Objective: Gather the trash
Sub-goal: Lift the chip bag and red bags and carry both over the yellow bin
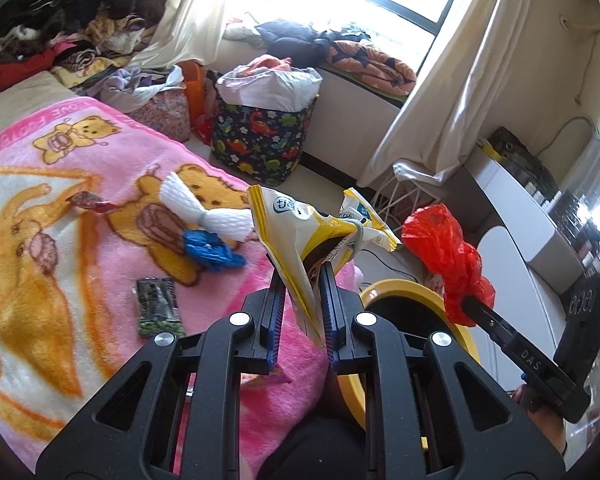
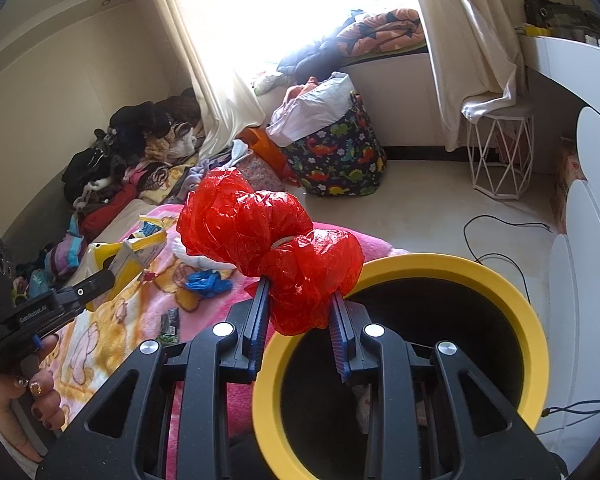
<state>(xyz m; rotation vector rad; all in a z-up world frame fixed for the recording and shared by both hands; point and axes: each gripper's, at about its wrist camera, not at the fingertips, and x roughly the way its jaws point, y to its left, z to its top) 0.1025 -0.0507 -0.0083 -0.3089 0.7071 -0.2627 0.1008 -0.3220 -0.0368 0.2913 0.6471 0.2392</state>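
My left gripper (image 1: 302, 280) is shut on a yellow and white snack bag (image 1: 300, 240), held above the edge of the pink bear blanket (image 1: 60, 220). My right gripper (image 2: 300, 292) is shut on a crumpled red plastic bag (image 2: 272, 232), held over the near rim of the yellow bin (image 2: 536, 336). The bin also shows in the left wrist view (image 1: 404, 288), with the red plastic bag (image 1: 448, 256) beside it. On the blanket lie a white foam net (image 1: 204, 208), a blue glove (image 1: 210, 250), a dark green packet (image 1: 158, 306) and a small red wrapper (image 1: 92, 202).
A dinosaur-print basket (image 2: 336, 160) with a white liner stands on the floor by the window. Clothes are piled at the bed's far end (image 1: 60, 20). A white wire stool (image 2: 500, 152), a black cable (image 2: 500, 240) and white furniture (image 2: 588, 248) are on the right.
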